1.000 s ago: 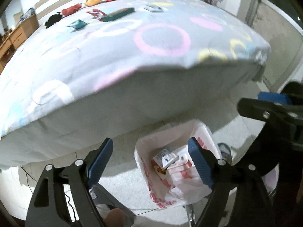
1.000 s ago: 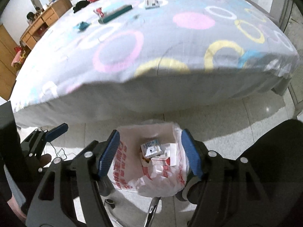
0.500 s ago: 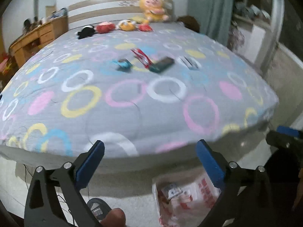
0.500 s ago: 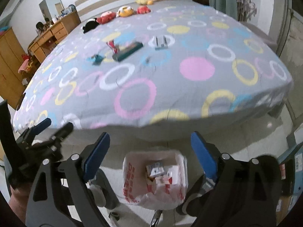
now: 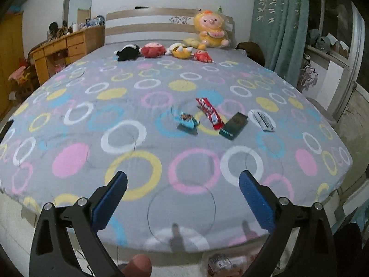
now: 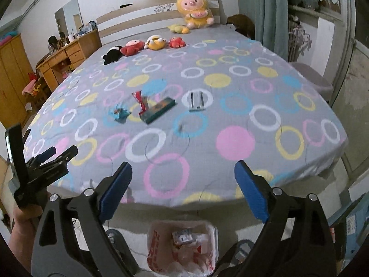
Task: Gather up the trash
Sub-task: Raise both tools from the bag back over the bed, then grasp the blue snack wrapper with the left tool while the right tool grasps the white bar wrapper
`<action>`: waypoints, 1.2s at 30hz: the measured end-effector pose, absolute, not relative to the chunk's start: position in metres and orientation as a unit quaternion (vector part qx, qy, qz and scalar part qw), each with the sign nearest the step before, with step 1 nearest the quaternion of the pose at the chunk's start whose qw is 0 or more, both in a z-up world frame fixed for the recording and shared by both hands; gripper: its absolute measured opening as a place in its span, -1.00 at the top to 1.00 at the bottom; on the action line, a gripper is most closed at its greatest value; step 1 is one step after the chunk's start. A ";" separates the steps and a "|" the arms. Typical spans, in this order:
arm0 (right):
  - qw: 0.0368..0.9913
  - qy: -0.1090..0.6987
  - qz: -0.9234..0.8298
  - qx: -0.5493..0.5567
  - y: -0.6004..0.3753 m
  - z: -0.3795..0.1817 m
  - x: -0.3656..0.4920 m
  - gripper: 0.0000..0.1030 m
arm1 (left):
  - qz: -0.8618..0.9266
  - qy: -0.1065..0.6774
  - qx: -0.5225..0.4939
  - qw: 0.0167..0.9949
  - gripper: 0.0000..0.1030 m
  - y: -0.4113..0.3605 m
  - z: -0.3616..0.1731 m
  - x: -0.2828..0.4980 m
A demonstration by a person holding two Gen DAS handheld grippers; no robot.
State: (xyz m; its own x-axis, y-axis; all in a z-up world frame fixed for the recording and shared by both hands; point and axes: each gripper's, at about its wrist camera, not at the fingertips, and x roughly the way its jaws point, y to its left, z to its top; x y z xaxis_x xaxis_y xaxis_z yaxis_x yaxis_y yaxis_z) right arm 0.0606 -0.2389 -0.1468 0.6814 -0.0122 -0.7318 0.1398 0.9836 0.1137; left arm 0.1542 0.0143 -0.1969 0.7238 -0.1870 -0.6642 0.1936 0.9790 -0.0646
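Observation:
Trash lies mid-bed: a blue crumpled wrapper point(image 5: 187, 121) point(image 6: 120, 113), a red wrapper point(image 5: 209, 113) point(image 6: 141, 102), a dark green box point(image 5: 234, 125) point(image 6: 159, 110) and a white packet point(image 5: 263, 120) point(image 6: 196, 100). A white plastic trash bag point(image 6: 182, 244) with trash inside stands on the floor at the bed's foot; its top shows in the left wrist view point(image 5: 228, 263). My left gripper point(image 5: 183, 198) is open and empty over the near bed edge. My right gripper point(image 6: 183, 192) is open and empty, above the bag. The left gripper also shows in the right wrist view point(image 6: 49, 159).
The bed point(image 5: 69, 138) has a grey sheet with coloured rings. Plush toys point(image 5: 161, 50) lie by the headboard. A wooden dresser point(image 5: 62, 50) stands left, curtains point(image 5: 276, 23) and a window ledge right. A grey stool point(image 6: 311, 78) stands by the bed's right side.
Both grippers have lifted and tilted up from the bag to face the bed top. The bag has slid to the bottom of both views. Both stay open and empty.

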 end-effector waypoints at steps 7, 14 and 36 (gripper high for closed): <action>0.919 0.382 -0.045 0.084 -0.243 -0.128 0.088 -0.72 | -0.112 0.342 0.035 0.932 -0.84 0.005 -0.193 0.181; 0.919 0.381 -0.055 0.081 -0.254 -0.123 0.126 -0.72 | -0.117 0.340 0.059 0.931 -0.84 -0.007 -0.196 0.222; 0.888 0.453 -0.068 0.040 -0.284 -0.175 0.283 -0.72 | -0.090 0.427 0.049 0.899 -0.84 -0.025 -0.239 0.349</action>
